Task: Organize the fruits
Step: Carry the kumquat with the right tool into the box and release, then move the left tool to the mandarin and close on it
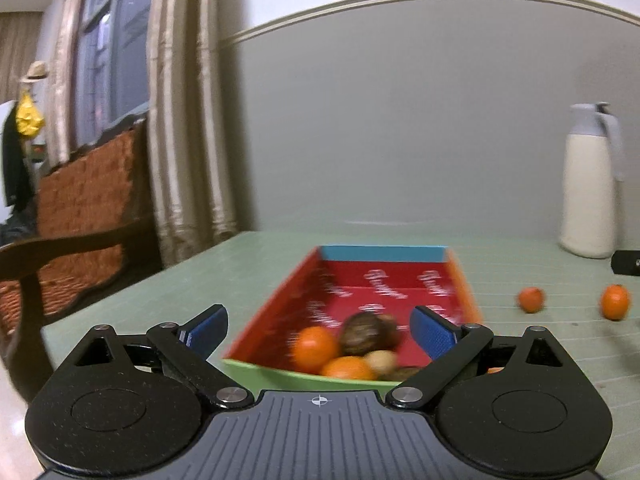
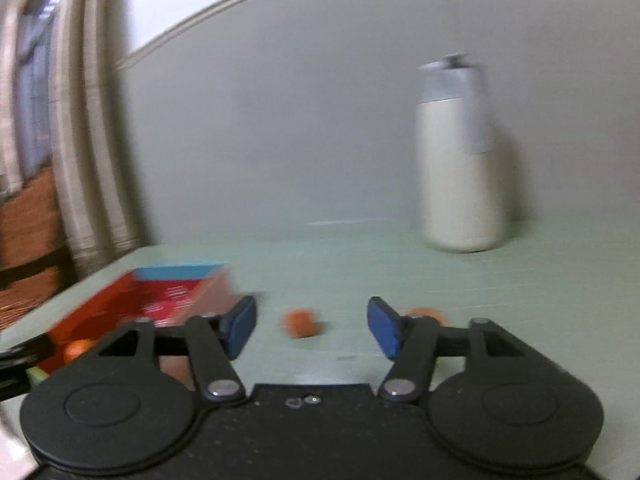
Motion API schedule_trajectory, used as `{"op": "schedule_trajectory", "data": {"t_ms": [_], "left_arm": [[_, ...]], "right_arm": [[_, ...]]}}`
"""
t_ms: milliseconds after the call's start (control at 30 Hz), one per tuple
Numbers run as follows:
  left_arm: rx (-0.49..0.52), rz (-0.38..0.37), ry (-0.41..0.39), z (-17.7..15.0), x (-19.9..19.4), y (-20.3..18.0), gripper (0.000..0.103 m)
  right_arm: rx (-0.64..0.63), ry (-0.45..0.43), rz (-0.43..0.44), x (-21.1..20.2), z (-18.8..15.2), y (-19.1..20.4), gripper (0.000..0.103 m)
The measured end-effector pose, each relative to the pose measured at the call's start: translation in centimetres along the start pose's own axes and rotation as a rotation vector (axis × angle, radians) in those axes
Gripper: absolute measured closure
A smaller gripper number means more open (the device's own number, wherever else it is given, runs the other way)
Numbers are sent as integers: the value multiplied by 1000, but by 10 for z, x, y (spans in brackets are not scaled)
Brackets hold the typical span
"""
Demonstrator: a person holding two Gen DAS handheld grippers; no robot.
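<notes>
1. Left gripper [image 1: 320,330]: blue pads [image 1: 434,338] spread wide, nothing between them. The fingers frame the near end of the red box [image 1: 352,292].
2. Right gripper [image 2: 312,326]: blue-padded fingers [image 2: 384,328] also well apart, gripping nothing. One small orange fruit [image 2: 300,323] lies on the table in the gap ahead of them, not touched.
3. Fruit in the box, left wrist view: two oranges [image 1: 314,348] at the near end, a dark brown round fruit [image 1: 364,334] just behind them, a pale tan one [image 1: 380,361] beside it. All are blurred, so the brown and tan kinds cannot be named for sure.
4. Box: red inside with white script, blue far wall, green near edge, orange right wall. It sits on the pale green table [image 1: 520,360].
5. Loose fruit: two small oranges [image 1: 531,299] lie on the table right of the box, well apart from it and near each other. In the right wrist view the second loose orange [image 2: 424,314] peeks out from behind the right finger.
6. Pose: both grippers are held low and roughly level, pointing toward the back wall, the left one over the box's near edge, the right one over bare table right of the box.
7. Beyond: a cream thermos jug [image 1: 590,184] stands upright at the back right; a wicker-backed chair [image 1: 80,208] and curtains [image 1: 184,120] are at left.
</notes>
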State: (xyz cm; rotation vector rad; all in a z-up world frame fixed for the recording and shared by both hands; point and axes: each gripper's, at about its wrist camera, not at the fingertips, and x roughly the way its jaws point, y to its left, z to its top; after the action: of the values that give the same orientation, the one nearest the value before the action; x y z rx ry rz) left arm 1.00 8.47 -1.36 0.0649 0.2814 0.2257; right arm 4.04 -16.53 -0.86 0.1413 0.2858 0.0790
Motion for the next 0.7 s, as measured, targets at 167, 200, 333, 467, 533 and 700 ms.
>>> {"op": "schedule_trajectory", "data": {"t_ms": [167, 200, 333, 467, 533, 700], "left_arm": [[18, -81, -2, 6, -4, -31, 6], [26, -94, -5, 6, -5, -37, 6], [72, -166, -4, 10, -8, -68, 6], [129, -227, 0, 11, -9, -103, 6], [152, -252, 6, 13, -8, -120, 6], [195, -308, 27, 16, -1, -158, 6]], "right_arm": [[39, -20, -197, -11, -1, -38, 19], [39, -22, -233, -13, -1, -43, 17], [48, -32, -361, -22, -4, -63, 7], [56, -27, -462, -29, -7, -79, 2], [57, -18, -495, -32, -8, -87, 2], [78, 0, -540, -41, -12, -112, 2]]}}
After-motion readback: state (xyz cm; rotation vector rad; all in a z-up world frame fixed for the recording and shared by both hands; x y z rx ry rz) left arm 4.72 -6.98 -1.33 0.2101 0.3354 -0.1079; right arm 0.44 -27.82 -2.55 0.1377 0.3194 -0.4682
